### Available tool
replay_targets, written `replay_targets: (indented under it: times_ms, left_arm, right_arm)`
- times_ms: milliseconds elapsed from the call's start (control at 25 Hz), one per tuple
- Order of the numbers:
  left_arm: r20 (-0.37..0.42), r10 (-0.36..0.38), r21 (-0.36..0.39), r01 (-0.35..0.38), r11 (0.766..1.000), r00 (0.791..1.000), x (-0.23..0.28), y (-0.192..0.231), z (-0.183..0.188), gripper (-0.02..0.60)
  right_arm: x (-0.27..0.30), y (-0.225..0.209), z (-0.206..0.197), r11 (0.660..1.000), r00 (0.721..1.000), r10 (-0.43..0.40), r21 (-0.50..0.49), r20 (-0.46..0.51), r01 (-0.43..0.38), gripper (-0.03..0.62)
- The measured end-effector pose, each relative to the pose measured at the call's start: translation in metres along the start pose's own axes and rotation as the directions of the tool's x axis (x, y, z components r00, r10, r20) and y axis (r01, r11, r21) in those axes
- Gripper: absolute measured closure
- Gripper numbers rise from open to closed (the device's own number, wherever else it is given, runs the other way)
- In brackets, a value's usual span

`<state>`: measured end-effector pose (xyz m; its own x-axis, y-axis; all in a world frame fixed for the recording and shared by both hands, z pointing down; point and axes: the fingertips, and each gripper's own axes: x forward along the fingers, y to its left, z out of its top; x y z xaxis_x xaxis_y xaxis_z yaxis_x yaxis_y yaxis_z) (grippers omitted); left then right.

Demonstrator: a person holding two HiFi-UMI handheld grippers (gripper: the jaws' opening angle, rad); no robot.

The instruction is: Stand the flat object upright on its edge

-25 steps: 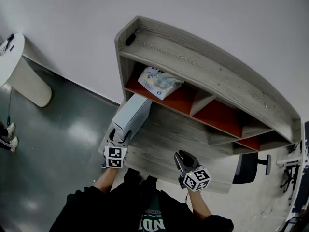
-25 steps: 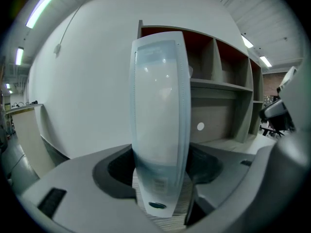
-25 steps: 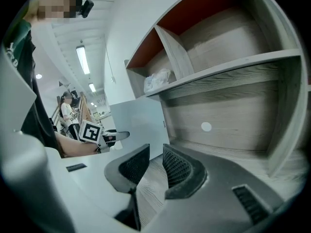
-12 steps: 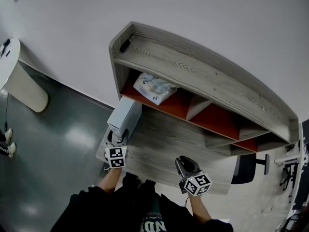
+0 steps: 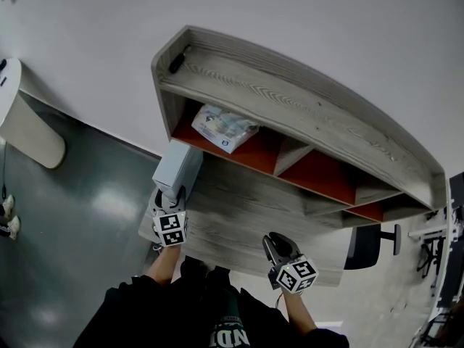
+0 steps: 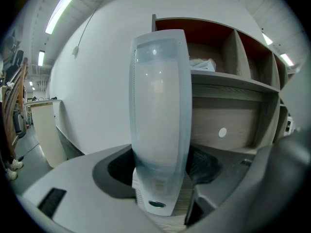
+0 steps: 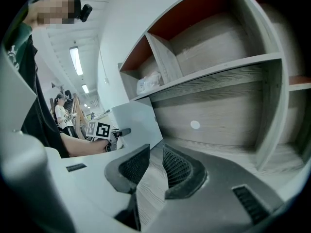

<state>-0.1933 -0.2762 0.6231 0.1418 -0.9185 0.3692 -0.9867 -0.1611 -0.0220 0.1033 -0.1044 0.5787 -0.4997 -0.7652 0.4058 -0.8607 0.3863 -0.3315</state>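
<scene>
Box (image 5: 176, 169) upright at the desk's (image 5: 246, 209) left end, head view: your left gripper (image 5: 168, 200) holds its near edge. Left gripper view: fingers (image 6: 208, 163) clamped on its broad faces, steadying it against tipping. Right gripper view: your right gripper (image 7: 155, 152) waits, fingers slightly apart, empty, box well to their left.

Matt grey wood-grain desk (image 5: 246, 216), smooth faintly shiny pale box (image 5: 176, 167), glossy floor (image 5: 87, 216).

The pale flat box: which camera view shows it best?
The left gripper view: the pale flat box fills it, upright between the fingers. The head view shows it small; the right gripper view shows one face.
</scene>
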Motion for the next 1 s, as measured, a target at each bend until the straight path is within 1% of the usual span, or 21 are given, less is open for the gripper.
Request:
replay_targets:
  times_ms: [480,640,720,1000]
  left_arm:
    - [0.017,-0.019,0.0,0.019,1.0,1.0,0.01,-0.003,-0.008,0.275]
    - [0.014,-0.058,-0.028,0.059,0.998,0.998,0.011,-0.006,-0.01,0.253]
    - [0.013,-0.069,-0.04,0.069,0.997,0.998,0.01,-0.004,-0.01,0.228]
    - [0.003,-0.114,-0.033,0.114,0.993,0.994,-0.008,-0.001,-0.015,0.219]
  right_arm:
    - [0.0,0.003,-0.001,1.0,1.0,-0.002,-0.002,-0.005,0.002,0.49]
    - [-0.002,0.003,-0.002,1.0,1.0,-0.004,0.004,-0.001,0.004,0.49]
    - [-0.002,0.003,-0.002,1.0,1.0,-0.002,0.004,0.003,0.002,0.49]
    - [0.001,0.01,-0.002,1.0,1.0,0.012,0.014,0.019,-0.012,0.49]
